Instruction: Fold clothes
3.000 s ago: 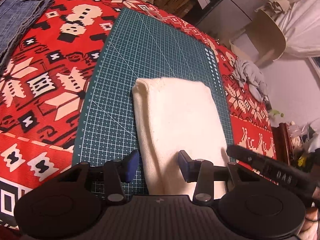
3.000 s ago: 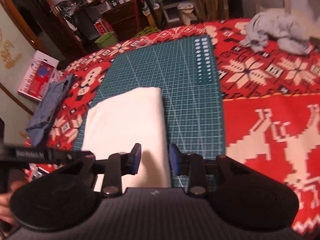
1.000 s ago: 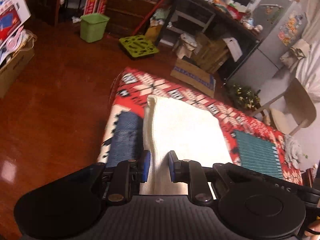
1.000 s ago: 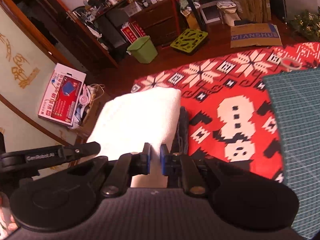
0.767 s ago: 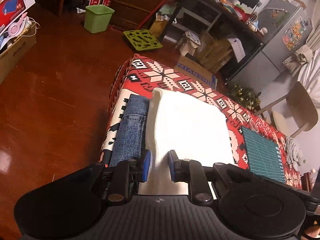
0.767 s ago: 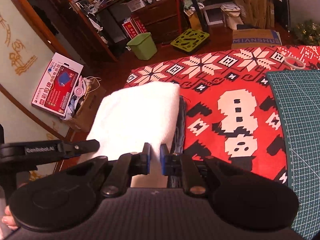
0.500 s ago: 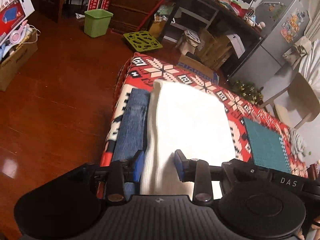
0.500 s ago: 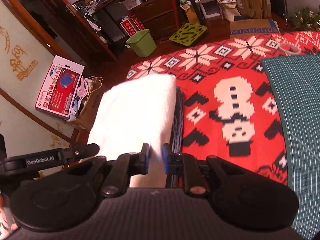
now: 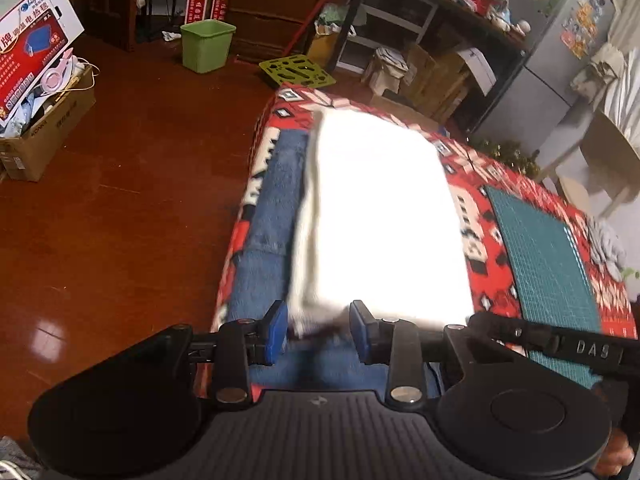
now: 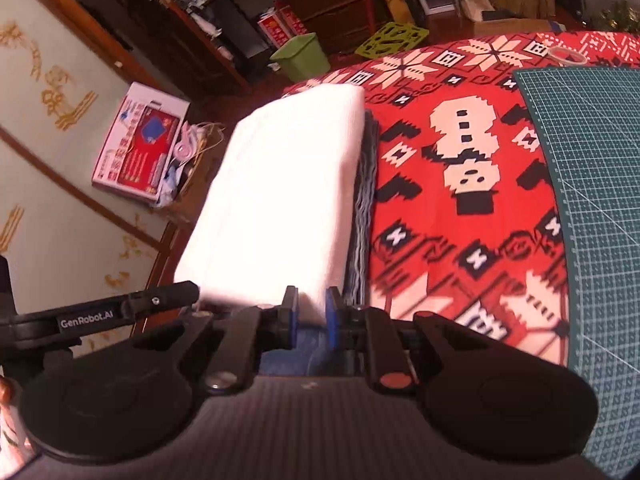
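While the folded white cloth lies on folded jeans — left gripper jaws released, right gripper jaws clenched on its edge.

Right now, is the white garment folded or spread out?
Folded: the white garment is a compact rectangle with a thick rounded edge, lying on folded jeans.

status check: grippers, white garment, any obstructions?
Left gripper open, right gripper shut on folded white garment. Garment lies on folded denim at table edge. Nothing in the way.
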A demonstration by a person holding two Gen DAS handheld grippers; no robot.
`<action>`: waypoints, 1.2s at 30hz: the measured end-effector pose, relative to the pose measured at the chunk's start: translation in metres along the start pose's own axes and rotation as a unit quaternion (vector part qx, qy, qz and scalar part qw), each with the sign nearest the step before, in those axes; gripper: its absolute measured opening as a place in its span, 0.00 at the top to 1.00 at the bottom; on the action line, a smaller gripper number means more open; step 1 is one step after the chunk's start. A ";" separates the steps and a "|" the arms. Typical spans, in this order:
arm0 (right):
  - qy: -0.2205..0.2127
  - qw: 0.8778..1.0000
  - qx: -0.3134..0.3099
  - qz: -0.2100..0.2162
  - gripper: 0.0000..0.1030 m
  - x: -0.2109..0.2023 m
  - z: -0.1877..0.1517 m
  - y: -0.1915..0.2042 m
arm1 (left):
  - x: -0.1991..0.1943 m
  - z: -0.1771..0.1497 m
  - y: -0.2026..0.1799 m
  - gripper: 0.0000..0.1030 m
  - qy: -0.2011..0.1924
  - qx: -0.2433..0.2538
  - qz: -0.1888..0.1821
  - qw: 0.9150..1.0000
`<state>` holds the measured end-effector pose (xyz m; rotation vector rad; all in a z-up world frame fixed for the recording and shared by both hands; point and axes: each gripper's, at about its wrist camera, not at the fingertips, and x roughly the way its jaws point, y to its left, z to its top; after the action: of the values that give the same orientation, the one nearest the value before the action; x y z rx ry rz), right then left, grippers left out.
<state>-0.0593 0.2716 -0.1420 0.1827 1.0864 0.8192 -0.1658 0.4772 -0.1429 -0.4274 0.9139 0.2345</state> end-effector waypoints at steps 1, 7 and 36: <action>0.006 1.000 -0.008 -0.004 0.83 -0.005 -0.002 0.001 | -0.005 -0.005 -0.005 0.67 0.002 0.003 0.007 1.000; 0.023 0.998 -0.058 -0.021 0.83 -0.046 -0.016 0.005 | -0.039 -0.040 -0.045 0.58 0.005 -0.017 0.043 0.999; -0.022 0.971 -0.217 -0.095 0.01 -0.221 -0.036 0.023 | -0.137 -0.090 -0.159 0.12 -0.056 -0.063 0.183 0.979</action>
<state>-0.1474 0.1307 0.0093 -0.2683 0.8442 0.8545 -0.2522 0.2925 -0.0396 -0.3565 0.8639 0.6500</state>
